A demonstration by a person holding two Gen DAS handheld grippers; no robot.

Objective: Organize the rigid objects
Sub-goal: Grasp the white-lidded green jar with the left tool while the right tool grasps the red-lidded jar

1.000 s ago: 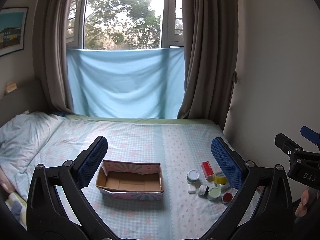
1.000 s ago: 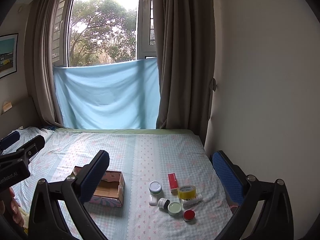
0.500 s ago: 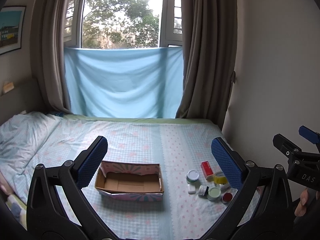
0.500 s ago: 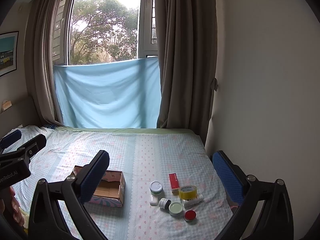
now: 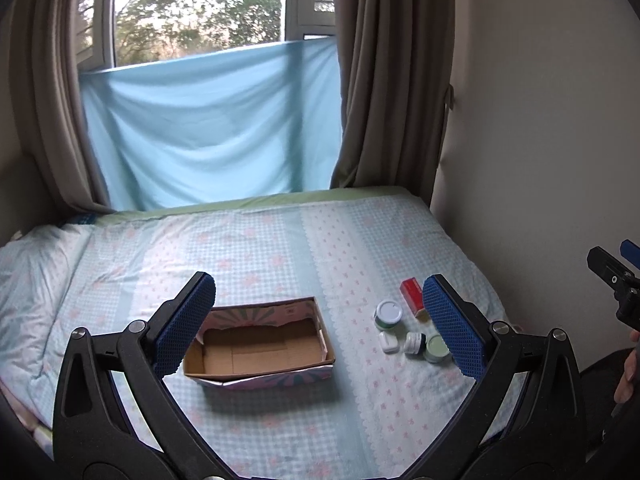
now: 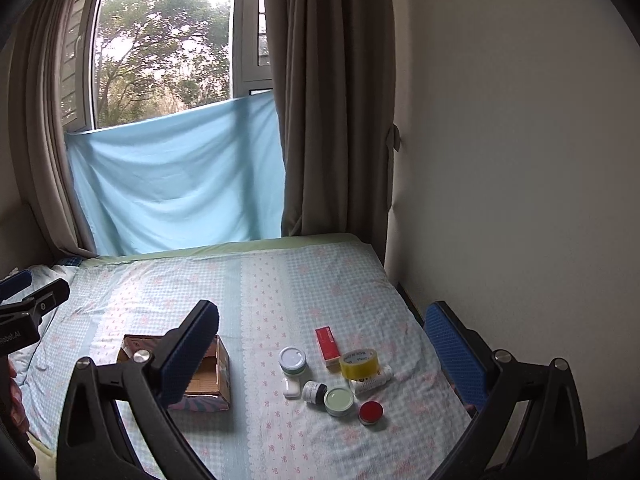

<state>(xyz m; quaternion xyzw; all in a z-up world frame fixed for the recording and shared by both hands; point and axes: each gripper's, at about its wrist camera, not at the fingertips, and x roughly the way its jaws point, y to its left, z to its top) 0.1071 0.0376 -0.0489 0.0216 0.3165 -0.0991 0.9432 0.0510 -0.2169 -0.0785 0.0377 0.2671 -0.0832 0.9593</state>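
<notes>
1. Left gripper (image 5: 320, 324) held above the bed (image 5: 280, 248), jaws wide open, nothing between them; aimed over the cardboard box (image 5: 260, 354).
2. Right gripper (image 6: 332, 356) also above the bed, jaws wide open and empty, pointing at the cluster of small items.
3. Box: open top, bare cardboard floor, nothing inside. Sits on the left part of the bedsheet, well apart from the items.
4. Items all on the sheet to the right of the box, none packed yet: white-lid jar (image 6: 293, 360), red box (image 6: 327, 343), yellow tape roll (image 6: 358, 362), white tube (image 6: 370, 382) just under the tape, small white case (image 6: 291, 388), dark little jar (image 6: 315, 392), green-lid tin (image 6: 339, 401), red-lid tin (image 6: 370, 412).
5. Task judged at the start, no pick made.
6. Risks: items packed close, several touching or nearly so; wide jaws coming down on one likely to nudge neighbours or roll the round jars.
7. Soft mattress: pressing down could tilt items or sink them, giving a slipped grip on low flat tins.
8. Light box with flaps; a drop from height or a bump from the left jaws could shove or tip it.
</notes>
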